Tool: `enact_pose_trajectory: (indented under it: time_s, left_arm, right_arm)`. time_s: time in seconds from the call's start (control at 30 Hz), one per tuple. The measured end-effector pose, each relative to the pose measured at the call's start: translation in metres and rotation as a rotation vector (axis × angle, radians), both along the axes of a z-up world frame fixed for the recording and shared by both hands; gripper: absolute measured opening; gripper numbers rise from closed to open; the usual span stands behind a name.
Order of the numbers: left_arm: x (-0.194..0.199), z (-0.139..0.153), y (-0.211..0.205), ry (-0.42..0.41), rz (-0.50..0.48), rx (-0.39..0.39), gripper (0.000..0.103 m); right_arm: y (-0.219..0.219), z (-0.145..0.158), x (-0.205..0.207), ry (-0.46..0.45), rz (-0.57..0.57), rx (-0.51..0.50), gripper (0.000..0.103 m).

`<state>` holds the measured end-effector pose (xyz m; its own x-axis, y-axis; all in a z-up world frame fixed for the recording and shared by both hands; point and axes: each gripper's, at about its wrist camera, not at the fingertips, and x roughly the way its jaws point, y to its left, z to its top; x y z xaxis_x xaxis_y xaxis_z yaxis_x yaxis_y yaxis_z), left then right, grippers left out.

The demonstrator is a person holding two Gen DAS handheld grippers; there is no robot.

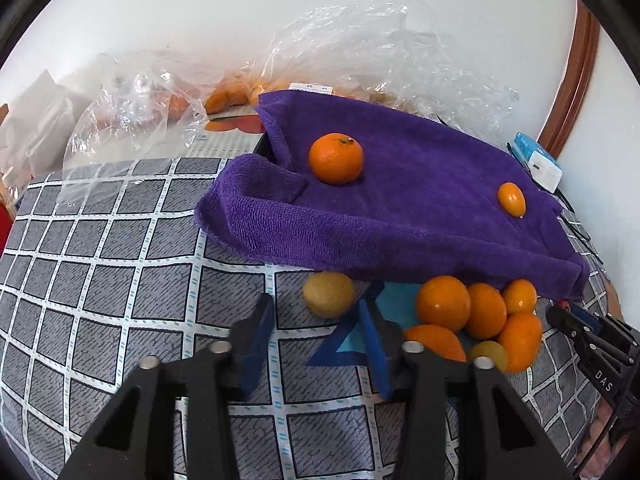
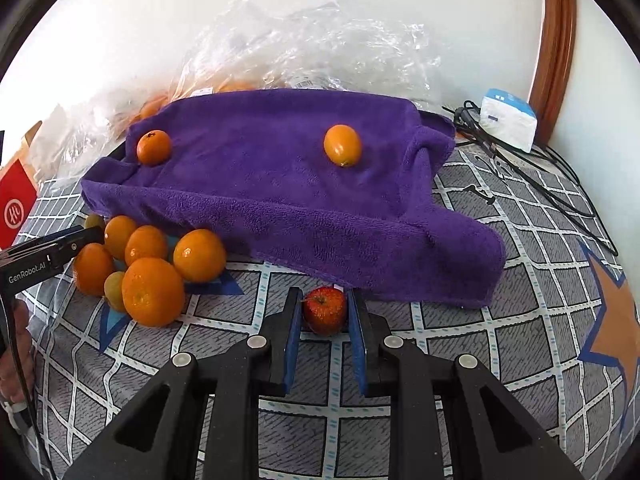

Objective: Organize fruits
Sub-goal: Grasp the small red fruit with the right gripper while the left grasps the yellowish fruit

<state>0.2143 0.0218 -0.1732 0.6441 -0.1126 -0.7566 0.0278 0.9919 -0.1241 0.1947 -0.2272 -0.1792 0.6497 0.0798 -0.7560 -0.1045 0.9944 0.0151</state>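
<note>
Small red apple (image 2: 325, 310) sits between right tool (image 2: 325, 320) pads, near purple towel's (image 2: 280, 184) front edge, grip unclear. Left tool (image 1: 316, 336) open, empty. Grasp step; next lift toward orange citrus pile (image 2: 152, 264).

Home bedroom: checked bedsheet (image 1: 100, 264), purple towel (image 2: 280, 184), wooden doorframe (image 2: 554, 48)

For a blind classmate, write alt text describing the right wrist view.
The right gripper brackets a small red apple on a checked cloth. Behind, a purple towel carries two orange fruits; a fruit pile sits left.
</note>
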Motion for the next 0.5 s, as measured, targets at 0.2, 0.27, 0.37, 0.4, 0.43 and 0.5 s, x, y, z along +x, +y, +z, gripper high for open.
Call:
enact_pose_trajectory:
  time_s: [0.2,0.27,0.37,0.4,0.43,0.5]
  left_arm:
    - [-0.002,0.001,0.000,-0.020,-0.004,-0.004,0.024]
    - [-0.004,0.003,0.001,-0.036,0.002,-0.005,0.024]
    - [-0.007,0.005,0.003,-0.050,0.008,-0.002,0.024]
    - [-0.009,0.006,0.004,-0.053,0.007,0.003,0.024]
    - [-0.011,0.008,0.006,-0.055,0.009,0.007,0.024]
    - [-0.017,0.012,0.011,-0.064,0.026,-0.001,0.024]
  right_arm:
    - [0.000,0.002,-0.002,-0.013,0.007,0.006,0.022]
    - [0.001,0.002,-0.003,-0.015,0.009,0.002,0.022]
    - [0.001,0.003,-0.003,-0.018,0.011,0.007,0.022]
    - [0.001,0.004,-0.004,-0.021,0.013,0.013,0.022]
    - [0.001,0.005,-0.004,-0.023,0.014,0.017,0.022]
    - [0.000,0.006,-0.005,-0.029,0.015,0.029,0.022]
